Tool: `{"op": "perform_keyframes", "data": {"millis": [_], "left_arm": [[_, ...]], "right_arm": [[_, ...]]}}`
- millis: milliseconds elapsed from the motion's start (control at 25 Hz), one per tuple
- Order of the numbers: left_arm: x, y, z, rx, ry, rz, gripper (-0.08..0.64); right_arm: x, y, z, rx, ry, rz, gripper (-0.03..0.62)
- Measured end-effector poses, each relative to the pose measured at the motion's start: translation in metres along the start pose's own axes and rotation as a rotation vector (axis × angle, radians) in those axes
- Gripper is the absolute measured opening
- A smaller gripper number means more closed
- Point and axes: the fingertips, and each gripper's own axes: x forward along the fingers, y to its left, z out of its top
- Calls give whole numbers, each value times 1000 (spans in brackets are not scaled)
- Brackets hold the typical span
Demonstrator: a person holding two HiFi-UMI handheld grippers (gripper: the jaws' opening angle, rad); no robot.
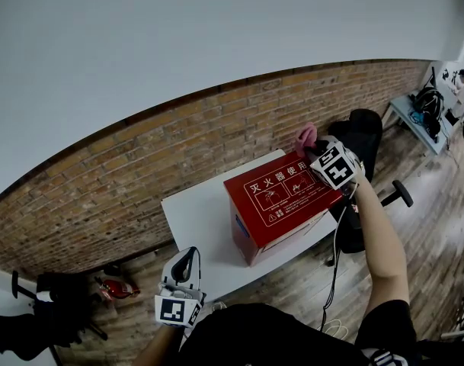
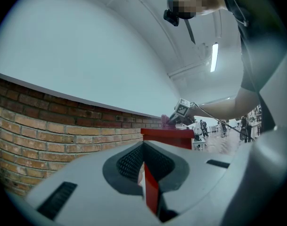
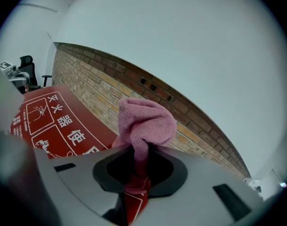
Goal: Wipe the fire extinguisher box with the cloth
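Red fire extinguisher box (image 1: pixel 281 200) sits on white table (image 1: pixel 197 216), which stands against a low brick wall (image 1: pixel 140 166). Lid faces up, white Chinese print and 2 framed diagrams on it. Right gripper (image 1: pixel 314 151) reaches over the box's far right corner, jaws clamped on pink cloth (image 1: pixel 305 136). Right gripper view: cloth (image 3: pixel 145 121) pinched between the jaws, bunched in a rounded wad past the tips, box lid (image 3: pixel 49 121) below and to the left. Cannot tell whether the cloth touches the lid. Left gripper (image 1: pixel 187 256) low by the table's near left corner, apart from the box, jaws pressed together on nothing. Left gripper view: tips meet, box (image 2: pixel 167 136) beyond them. Black chair (image 1: pixel 361 139) behind the table's right end, on wood floor (image 1: pixel 414 227)
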Motion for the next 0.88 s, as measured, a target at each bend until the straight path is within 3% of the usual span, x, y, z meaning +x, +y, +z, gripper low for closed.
{"op": "perform_keyframes", "data": {"millis": [880], "left_arm": [[1,-2,-7,-7,19,11,44]], "right_arm": [[12,-60,-46,76,63,-81,61]]}}
